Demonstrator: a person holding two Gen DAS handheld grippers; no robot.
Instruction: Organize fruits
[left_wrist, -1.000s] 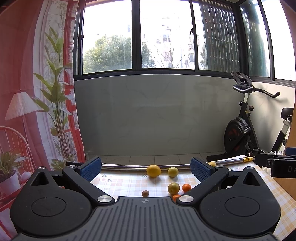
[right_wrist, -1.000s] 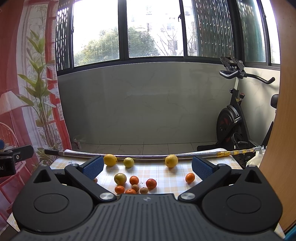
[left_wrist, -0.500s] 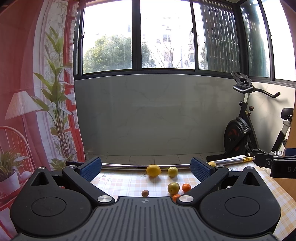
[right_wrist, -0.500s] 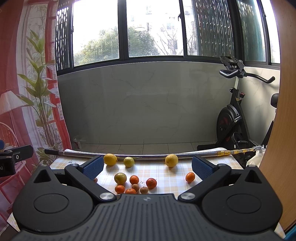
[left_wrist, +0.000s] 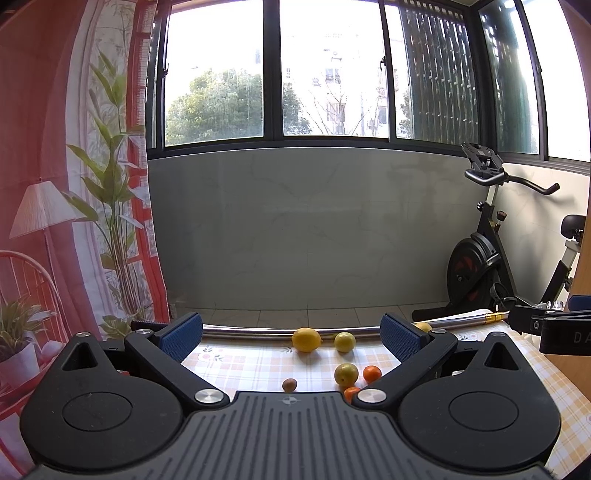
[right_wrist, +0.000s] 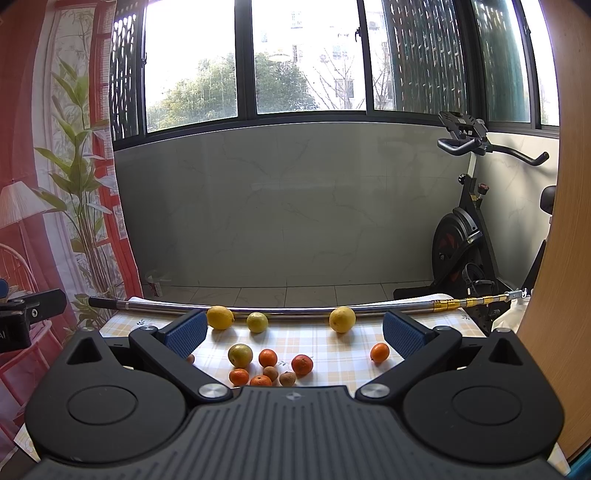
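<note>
Loose fruits lie on a checked tablecloth (right_wrist: 325, 345). In the right wrist view, three yellow lemons (right_wrist: 220, 317) (right_wrist: 257, 322) (right_wrist: 342, 319) rest against a metal pole (right_wrist: 295, 308); nearer are a greenish fruit (right_wrist: 240, 355), several small oranges (right_wrist: 267, 357) and brown fruits (right_wrist: 287, 378), and one orange (right_wrist: 379, 352) apart at the right. The left wrist view shows a lemon (left_wrist: 306, 339), a greenish fruit (left_wrist: 346, 373), an orange (left_wrist: 372, 373) and a brown fruit (left_wrist: 289, 385). My left gripper (left_wrist: 291, 334) and right gripper (right_wrist: 293, 332) both stand open above the table's near side, holding nothing.
A metal pole (left_wrist: 258, 331) lies along the table's far edge. Beyond it are a tiled floor, a grey wall under windows and an exercise bike (right_wrist: 465, 236) at the right. A red printed curtain (left_wrist: 55, 184) hangs at the left. A wooden panel (right_wrist: 569, 221) stands at the right.
</note>
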